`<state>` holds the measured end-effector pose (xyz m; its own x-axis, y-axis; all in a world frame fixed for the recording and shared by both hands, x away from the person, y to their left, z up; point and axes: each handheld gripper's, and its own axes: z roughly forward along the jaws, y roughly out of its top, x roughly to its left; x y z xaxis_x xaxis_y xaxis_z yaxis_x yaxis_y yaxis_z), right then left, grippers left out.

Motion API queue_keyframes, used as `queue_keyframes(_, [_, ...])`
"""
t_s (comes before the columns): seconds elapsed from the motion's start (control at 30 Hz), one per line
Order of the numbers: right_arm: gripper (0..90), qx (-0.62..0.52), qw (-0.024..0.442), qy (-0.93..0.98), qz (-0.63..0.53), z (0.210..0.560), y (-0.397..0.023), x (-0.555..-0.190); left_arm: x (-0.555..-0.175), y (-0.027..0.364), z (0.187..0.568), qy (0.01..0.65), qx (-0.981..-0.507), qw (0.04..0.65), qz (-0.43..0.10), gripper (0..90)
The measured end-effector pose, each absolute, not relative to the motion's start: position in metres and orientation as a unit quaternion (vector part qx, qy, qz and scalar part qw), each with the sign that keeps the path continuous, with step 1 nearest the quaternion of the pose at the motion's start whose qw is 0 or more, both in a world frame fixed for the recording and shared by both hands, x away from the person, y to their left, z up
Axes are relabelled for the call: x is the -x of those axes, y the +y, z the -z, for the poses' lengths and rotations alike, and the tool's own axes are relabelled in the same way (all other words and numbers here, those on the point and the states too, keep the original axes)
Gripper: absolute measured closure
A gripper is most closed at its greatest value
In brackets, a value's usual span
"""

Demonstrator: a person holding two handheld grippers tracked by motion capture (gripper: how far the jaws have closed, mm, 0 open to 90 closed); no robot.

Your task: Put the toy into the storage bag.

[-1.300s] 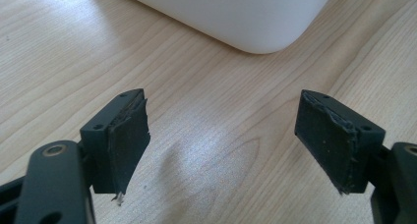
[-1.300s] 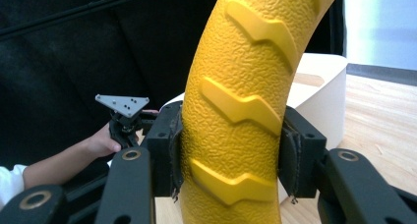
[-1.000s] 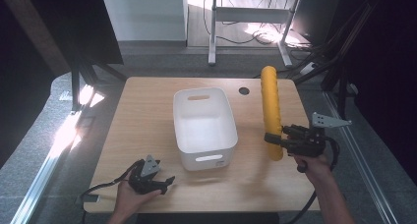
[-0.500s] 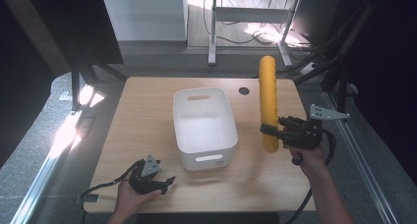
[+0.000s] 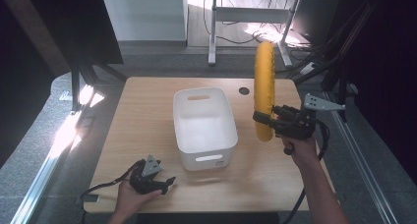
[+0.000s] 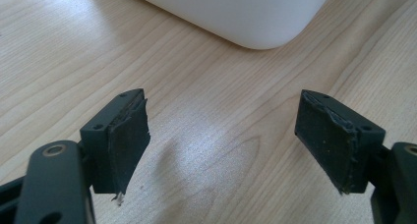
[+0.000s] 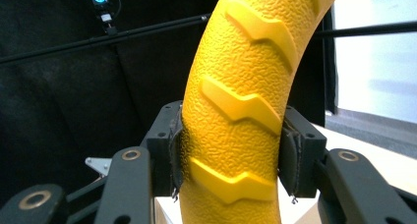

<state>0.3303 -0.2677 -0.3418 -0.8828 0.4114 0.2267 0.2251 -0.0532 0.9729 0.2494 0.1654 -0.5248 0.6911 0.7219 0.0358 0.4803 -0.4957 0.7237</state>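
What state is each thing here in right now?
Yellow tyre: upright, lifted off the table, clamped low on its tread.
Right claw: shut on the tyre.
Left claw: open, holding nothing, low over the table.
White bin: upright, empty.

Yellow tyre (image 7: pixel 236 135) cropped top and bottom

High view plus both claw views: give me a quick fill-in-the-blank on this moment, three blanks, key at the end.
1. The right claw is shut on a yellow ____ with raised tread.
2. The left claw rests near the tub's front corner with its jaws ____.
3. The white tub in the middle of the table holds ____.

Missing words: tyre; open; nothing
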Motion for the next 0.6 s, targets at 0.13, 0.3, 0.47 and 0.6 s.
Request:
queue_keyframes(0.13, [50.6,-0.227,0.072,0.679,-0.694,0.334,-0.261,-0.332,-0.250,0.165,0.525,0.355,-0.848,0.356,-0.170,20.7])
queue_keyframes(0.3, [50.5,-0.218,0.081,0.674,-0.701,0.325,-0.254,-0.335,-0.250,0.165,0.526,0.354,-0.849,0.354,-0.170,20.7])
queue_keyframes(0.47, [50.5,-0.209,0.082,0.674,-0.704,0.320,-0.244,-0.336,-0.250,0.165,0.526,0.355,-0.849,0.353,-0.169,20.7])
queue_keyframes(0.6, [50.5,-0.207,0.077,0.668,-0.710,0.320,-0.237,-0.338,-0.250,0.164,0.527,0.354,-0.850,0.351,-0.169,20.7])
